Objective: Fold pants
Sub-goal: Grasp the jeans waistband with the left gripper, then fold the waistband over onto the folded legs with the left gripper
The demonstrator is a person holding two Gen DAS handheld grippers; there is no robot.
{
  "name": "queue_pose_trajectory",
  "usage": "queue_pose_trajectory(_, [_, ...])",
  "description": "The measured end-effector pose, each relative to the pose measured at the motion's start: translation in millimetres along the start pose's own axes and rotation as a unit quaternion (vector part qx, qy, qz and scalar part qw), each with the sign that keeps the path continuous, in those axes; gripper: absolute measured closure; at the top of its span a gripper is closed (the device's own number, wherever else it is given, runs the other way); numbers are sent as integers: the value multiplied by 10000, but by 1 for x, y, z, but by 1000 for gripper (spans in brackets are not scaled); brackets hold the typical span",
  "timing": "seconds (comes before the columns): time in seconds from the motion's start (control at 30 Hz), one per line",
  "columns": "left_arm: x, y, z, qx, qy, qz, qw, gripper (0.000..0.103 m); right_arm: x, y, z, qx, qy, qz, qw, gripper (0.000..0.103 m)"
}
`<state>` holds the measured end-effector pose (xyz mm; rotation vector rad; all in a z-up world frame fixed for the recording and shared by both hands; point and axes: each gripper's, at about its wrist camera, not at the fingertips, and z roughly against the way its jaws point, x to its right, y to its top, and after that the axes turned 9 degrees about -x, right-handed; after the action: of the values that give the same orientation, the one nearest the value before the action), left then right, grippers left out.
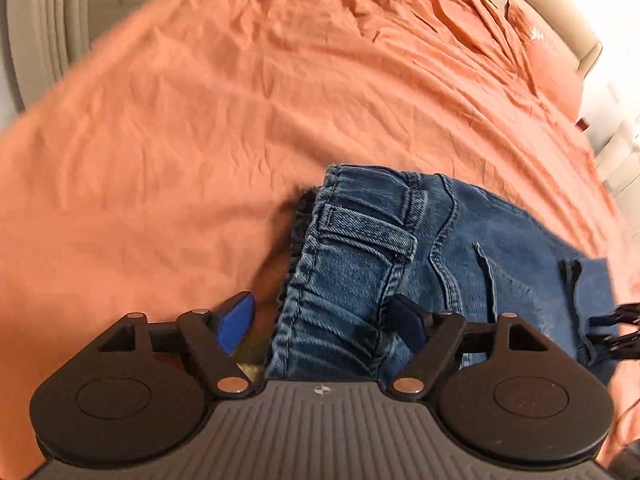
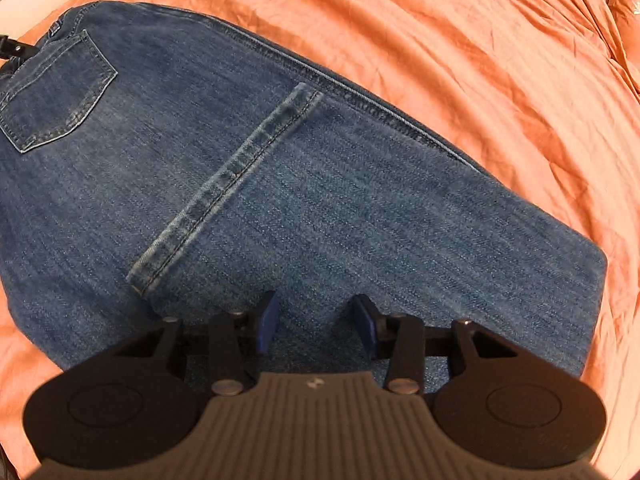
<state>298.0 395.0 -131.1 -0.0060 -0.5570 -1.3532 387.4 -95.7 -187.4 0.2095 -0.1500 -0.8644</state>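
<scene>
**Jeans folded on the orange sheet**

My right gripper (image 2: 316,322) hung over the blue jeans (image 2: 320,208), its blue pads (image 2: 267,322) spread apart with only denim showing between them. The jeans lay folded across the wrinkled orange bedsheet (image 2: 480,60). A leg hem (image 2: 224,188) ran diagonally over the top layer, and a back pocket (image 2: 56,96) showed at the far left.

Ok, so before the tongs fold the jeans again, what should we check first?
1. Jeans lie on the orange sheet: ok.
2. Leg hem already folded over the top: ok.
3. Left tongs open around the waistband: ok.
4. Left tongs gripping the cloth: not ok, jaws apart.
5. Right tongs open above the denim: ok.
6. Layers underneath lined up: cannot tell.
</scene>
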Motion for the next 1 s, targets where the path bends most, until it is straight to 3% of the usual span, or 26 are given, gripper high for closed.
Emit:
queue_pose_trajectory(0.1, [-9, 13, -13, -325, -270, 156, 9990, 11, 3, 4, -3, -56, 50, 16, 10000, 62])
queue_pose_trajectory(0.3, [6, 32, -27, -589, -186, 47, 9981, 16, 7, 11, -7, -96, 99, 35, 9999, 60])
queue_pose_trajectory(0.43, [30, 30, -26, -546, 390, -224, 9975, 28, 9, 9, -5, -73, 124, 90, 9999, 60])
queue_pose_trajectory(0.5, [38, 29, -19, -536, 567, -263, 9966, 43, 10, 7, -5, -22, 149, 78, 9999, 60])
queue_pose_trajectory(0.7, [89, 25, 10, -303, 1461, -555, 9873, 69, 10, -1, -5, 120, 86, -21, 9999, 60])
queue_pose_trajectory(0.87, [156, 23, 50, -61, 1777, -1012, 9788, 74, 2, -8, 4, 256, -119, -131, 9995, 62])
queue_pose_trajectory(1.0, [231, 20, 65, -97, 2086, -1389, 9680, 76, 3, -24, 24, 587, -158, -210, 9979, 67])
